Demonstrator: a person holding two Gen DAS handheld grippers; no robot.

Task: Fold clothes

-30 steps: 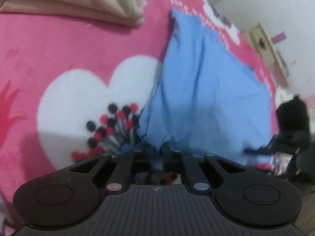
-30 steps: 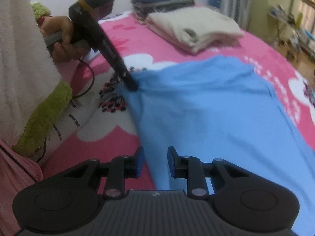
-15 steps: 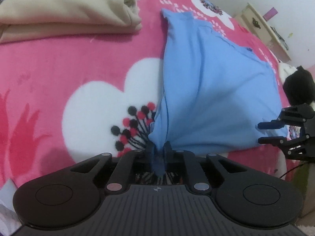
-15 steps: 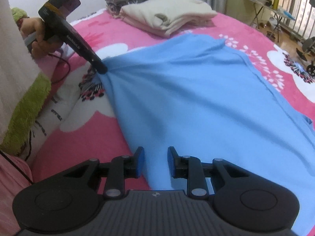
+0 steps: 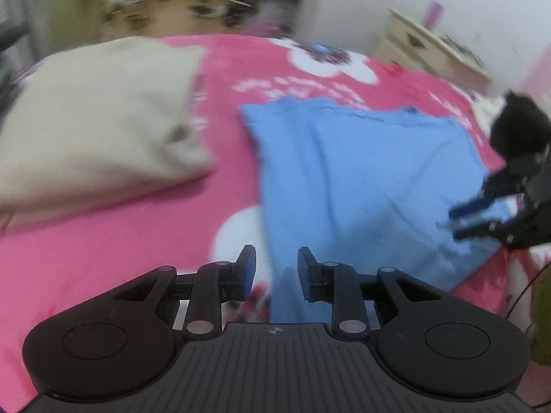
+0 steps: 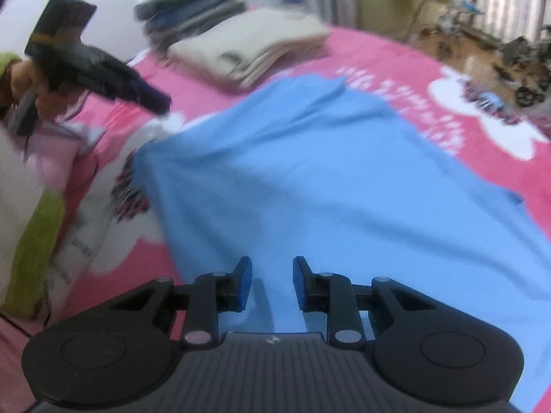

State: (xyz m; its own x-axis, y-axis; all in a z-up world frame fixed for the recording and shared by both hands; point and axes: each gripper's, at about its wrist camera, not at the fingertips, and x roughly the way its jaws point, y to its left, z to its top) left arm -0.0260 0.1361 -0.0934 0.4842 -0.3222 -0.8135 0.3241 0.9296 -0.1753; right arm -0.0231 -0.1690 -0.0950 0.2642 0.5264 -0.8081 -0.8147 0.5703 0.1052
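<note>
Blanket (image 6: 396, 79) first, pink and plush: it could drag the blue garment (image 6: 344, 189), spread flat beside the beige stack (image 6: 248, 48), into new creases. Left gripper (image 5: 273, 272) has just been opening, jaws narrowly apart, nothing pinched. Right gripper (image 6: 272, 284) hangs narrowly parted over the near hem, empty.
</note>
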